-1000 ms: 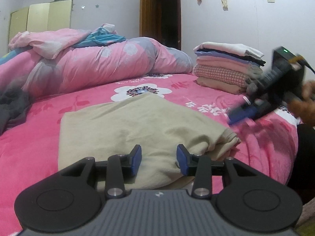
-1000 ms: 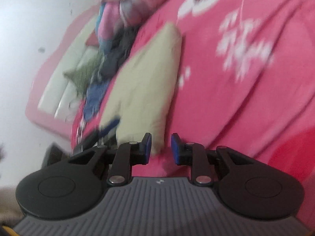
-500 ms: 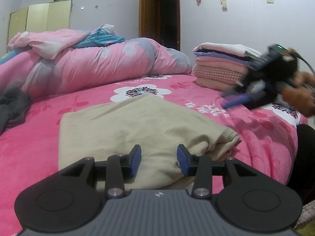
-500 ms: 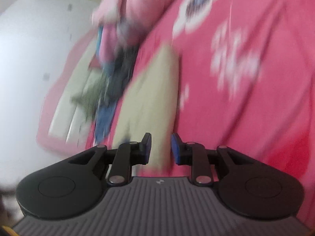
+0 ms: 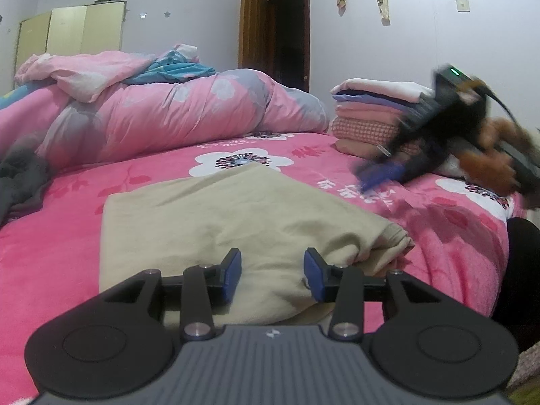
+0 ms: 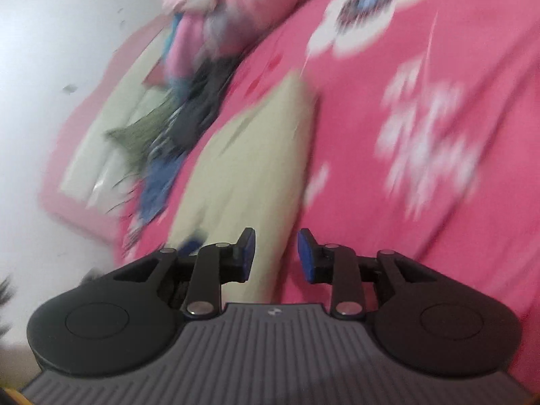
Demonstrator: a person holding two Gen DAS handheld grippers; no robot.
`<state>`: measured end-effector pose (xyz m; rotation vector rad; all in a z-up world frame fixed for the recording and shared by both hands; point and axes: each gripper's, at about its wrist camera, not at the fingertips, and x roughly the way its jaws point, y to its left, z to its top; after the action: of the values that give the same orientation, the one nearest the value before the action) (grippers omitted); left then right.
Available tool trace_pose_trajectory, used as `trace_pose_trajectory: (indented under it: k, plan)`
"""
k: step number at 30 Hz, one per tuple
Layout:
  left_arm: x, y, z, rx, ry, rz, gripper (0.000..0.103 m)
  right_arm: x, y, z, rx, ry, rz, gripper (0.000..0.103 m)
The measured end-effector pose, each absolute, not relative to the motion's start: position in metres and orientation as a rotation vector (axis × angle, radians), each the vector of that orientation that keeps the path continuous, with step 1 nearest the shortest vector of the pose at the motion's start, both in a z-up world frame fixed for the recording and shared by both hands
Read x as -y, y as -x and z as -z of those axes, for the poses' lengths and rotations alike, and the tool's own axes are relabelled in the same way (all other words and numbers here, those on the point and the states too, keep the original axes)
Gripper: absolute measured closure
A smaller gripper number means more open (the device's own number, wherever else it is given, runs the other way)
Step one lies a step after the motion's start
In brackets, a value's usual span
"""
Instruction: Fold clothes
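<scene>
A beige folded garment lies on the pink flowered bed cover. My left gripper hovers at its near edge, open, with the cloth below and nothing pinched. My right gripper shows blurred at the right, held by a hand above the bed cover and apart from the garment. In the blurred right wrist view, the right gripper has its jaws opening with nothing between them. The beige garment lies ahead and to its left.
A stack of folded clothes stands at the back right of the bed. A pink quilt is bunched along the back, with a dark grey garment at the left. An open door is behind.
The right gripper has risen and drifted a little left over the bed cover, and its jaws have widened slightly. The left gripper and the beige garment have not moved.
</scene>
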<state>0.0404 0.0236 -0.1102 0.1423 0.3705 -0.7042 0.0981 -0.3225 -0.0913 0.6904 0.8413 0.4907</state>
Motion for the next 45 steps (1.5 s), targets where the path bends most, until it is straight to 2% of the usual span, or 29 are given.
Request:
trace_pose_trajectory:
  k: [5,9,15,20,23,27,29,34,36,38,39,40,41,43,45]
  plan:
    - [-0.024,-0.039,0.112,-0.361,-0.136,0.702,0.06,0.288,-0.161,0.059,-0.706,-0.48,-0.472,0.075]
    - [-0.025,-0.038,0.113,-0.352,-0.131,0.703,0.06,0.278,-0.208,0.052,-0.674,-0.376,-0.405,0.076]
    - [-0.029,-0.037,0.117,-0.332,-0.113,0.713,0.06,0.313,-0.252,0.078,-0.801,-0.577,-0.367,0.075]
    - [-0.031,-0.037,0.117,-0.324,-0.107,0.717,0.06,0.307,-0.264,0.097,-0.853,-0.624,-0.419,0.075]
    - [-0.031,-0.036,0.118,-0.321,-0.104,0.72,0.06,0.297,-0.27,0.1,-0.865,-0.631,-0.463,0.087]
    - [-0.032,-0.037,0.118,-0.32,-0.1,0.723,0.06,0.288,-0.267,0.096,-0.819,-0.567,-0.441,0.095]
    - [-0.032,-0.037,0.118,-0.319,-0.099,0.724,0.06,0.293,-0.268,0.095,-0.773,-0.592,-0.4,0.103]
    - [-0.033,-0.036,0.119,-0.316,-0.095,0.727,0.06,0.317,-0.277,0.093,-0.716,-0.718,-0.348,0.103]
    - [-0.033,-0.035,0.119,-0.312,-0.096,0.727,0.06,0.322,-0.276,0.093,-0.742,-0.746,-0.368,0.1]
    - [-0.033,-0.035,0.12,-0.31,-0.096,0.728,0.06,0.321,-0.272,0.095,-0.782,-0.752,-0.391,0.089]
    - [-0.033,-0.036,0.12,-0.31,-0.096,0.728,0.06,0.319,-0.271,0.096,-0.796,-0.749,-0.404,0.069]
    - [-0.033,-0.037,0.12,-0.31,-0.096,0.728,0.06,0.316,-0.271,0.099,-0.813,-0.746,-0.423,0.057]
    - [-0.033,-0.037,0.119,-0.31,-0.096,0.728,0.06,0.311,-0.272,0.102,-0.838,-0.737,-0.454,0.058]
    - [-0.033,-0.038,0.119,-0.311,-0.095,0.727,0.06,0.297,-0.276,0.107,-0.879,-0.691,-0.489,0.094]
    - [-0.033,-0.037,0.119,-0.312,-0.093,0.727,0.06,0.285,-0.28,0.106,-0.871,-0.632,-0.488,0.095]
